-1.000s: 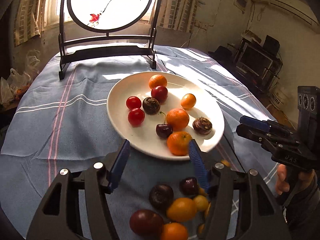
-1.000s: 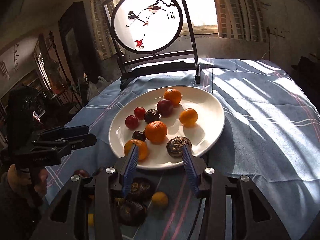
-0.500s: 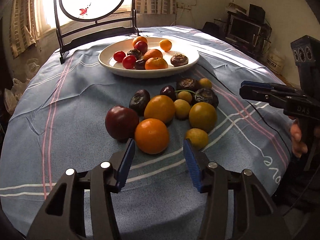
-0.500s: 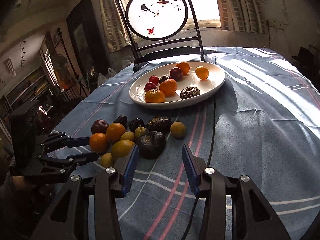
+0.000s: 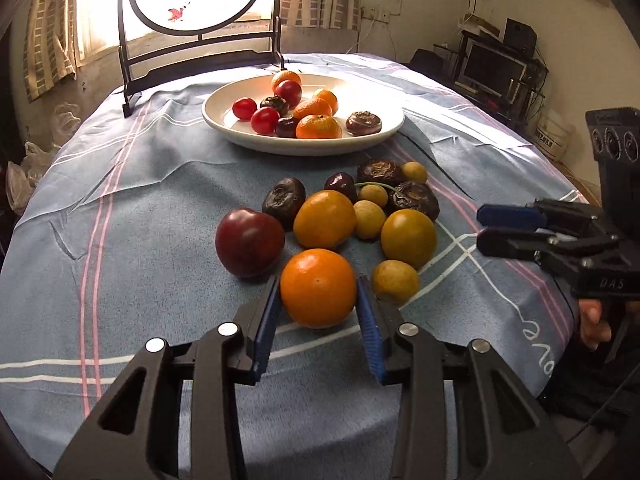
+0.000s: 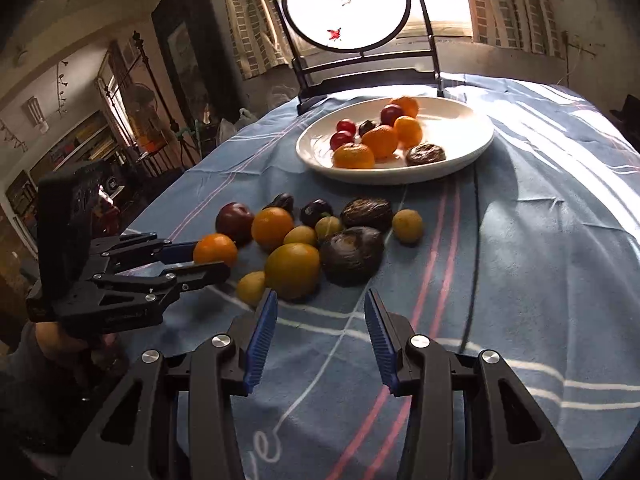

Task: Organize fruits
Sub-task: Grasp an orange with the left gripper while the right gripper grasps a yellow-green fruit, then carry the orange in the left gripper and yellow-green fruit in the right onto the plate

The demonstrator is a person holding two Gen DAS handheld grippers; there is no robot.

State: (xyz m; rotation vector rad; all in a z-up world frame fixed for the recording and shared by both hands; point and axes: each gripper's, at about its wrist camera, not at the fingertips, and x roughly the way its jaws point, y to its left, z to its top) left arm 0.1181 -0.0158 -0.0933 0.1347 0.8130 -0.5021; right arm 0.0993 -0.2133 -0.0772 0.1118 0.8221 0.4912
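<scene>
Starting at the left, the left gripper (image 5: 318, 304) has its 2 blue pads either side of the nearest orange (image 5: 318, 288), right at the widest part. Whether they're actually pinching it or just framing it, I can't tell; the pads look flush to the skin but there's no visible squish. The orange sits on the blue striped tablecloth (image 5: 140, 200), at the front edge of a loose pile. Just to its left is a dark red plum (image 5: 249, 241), and behind it another orange (image 5: 325, 219) plus small yellow fruits and some wrinkly dark ones.

Handling-wise, I'd guess the orange is firm, light-ish and round, so it could pop out forward if the pads grab ahead of the middle. The skin has some grip, and holding across the equator like this seems right. Squeezing too hard would bruise it, though.

Further back, the white plate (image 5: 256, 140) already holds oranges, cherry tomatoes and a few dark fruits, so that's probably where this one goes.

Over on the right, the right gripper (image 6: 318, 326) hovers spread wide over bare cloth, holding nothing, with a yellow-orange fruit (image 6: 292, 270) just ahead of its left pad.
</scene>
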